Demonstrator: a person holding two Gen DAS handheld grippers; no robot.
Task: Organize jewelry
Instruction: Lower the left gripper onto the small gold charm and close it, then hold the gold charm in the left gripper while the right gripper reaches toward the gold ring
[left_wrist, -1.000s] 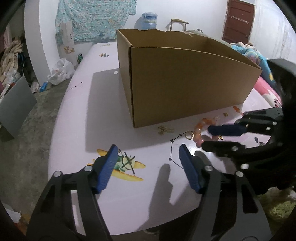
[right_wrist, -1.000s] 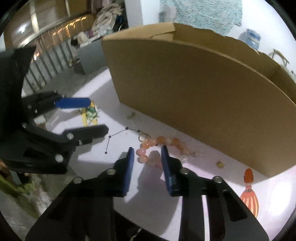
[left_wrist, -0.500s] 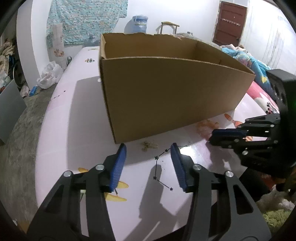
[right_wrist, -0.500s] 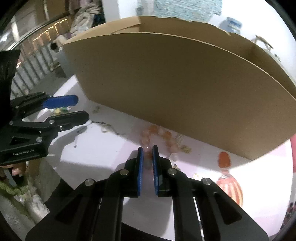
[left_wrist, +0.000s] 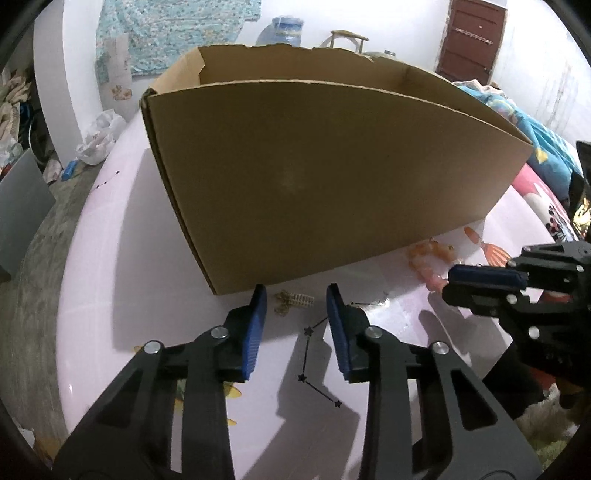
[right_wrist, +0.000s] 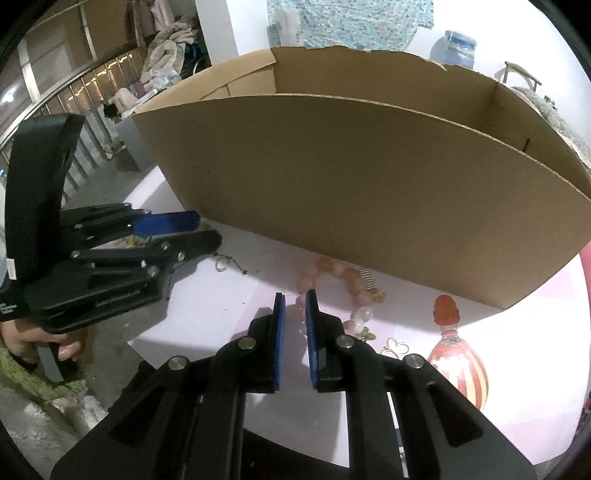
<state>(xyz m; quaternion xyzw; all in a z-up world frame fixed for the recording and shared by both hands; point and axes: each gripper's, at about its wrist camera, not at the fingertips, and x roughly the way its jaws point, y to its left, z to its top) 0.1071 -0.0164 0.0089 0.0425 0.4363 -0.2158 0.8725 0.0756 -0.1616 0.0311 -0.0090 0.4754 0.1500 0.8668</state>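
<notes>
A small gold piece lies on the pale pink table at the foot of a big cardboard box. My left gripper straddles it, jaws closing, pads clear of it. The same gripper shows at the left of the right wrist view. An orange-pink bead bracelet lies along the box. My right gripper is shut on its nearest beads, and the rest still rests on the table. From the left wrist view, that gripper sits at the bracelet.
Other gold bits lie loose: a ring near the left gripper, a comb-shaped charm and an open heart shape by the bracelet. The table carries printed pictures, among them a striped balloon. The table's near edge runs just under both grippers.
My left gripper has moved forward to the box, narrowing its jaws around the gold piece. My right gripper has closed from a wider gap onto the bracelet's beads and shifted along the box.
</notes>
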